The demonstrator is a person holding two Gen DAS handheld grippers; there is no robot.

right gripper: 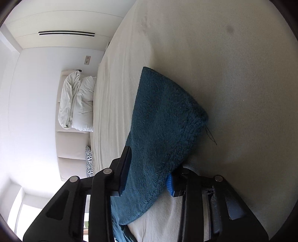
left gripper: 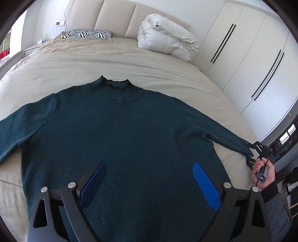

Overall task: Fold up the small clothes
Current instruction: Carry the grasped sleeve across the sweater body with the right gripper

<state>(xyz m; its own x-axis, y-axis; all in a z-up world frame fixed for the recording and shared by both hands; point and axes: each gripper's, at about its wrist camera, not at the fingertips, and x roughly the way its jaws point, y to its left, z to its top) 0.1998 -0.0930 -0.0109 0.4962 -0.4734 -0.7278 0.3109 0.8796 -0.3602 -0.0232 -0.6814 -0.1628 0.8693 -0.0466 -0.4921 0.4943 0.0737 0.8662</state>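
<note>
One soft, limp sweater on bed: right gripper clamps its cuff (best hold), left gripper hovers spread, empty

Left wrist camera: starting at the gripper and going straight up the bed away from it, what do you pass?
Left gripper, open over the dark green sweater → sweater's collar → bare stretch of beige bedsheet → zebra-print pillow → padded headboard.
</note>
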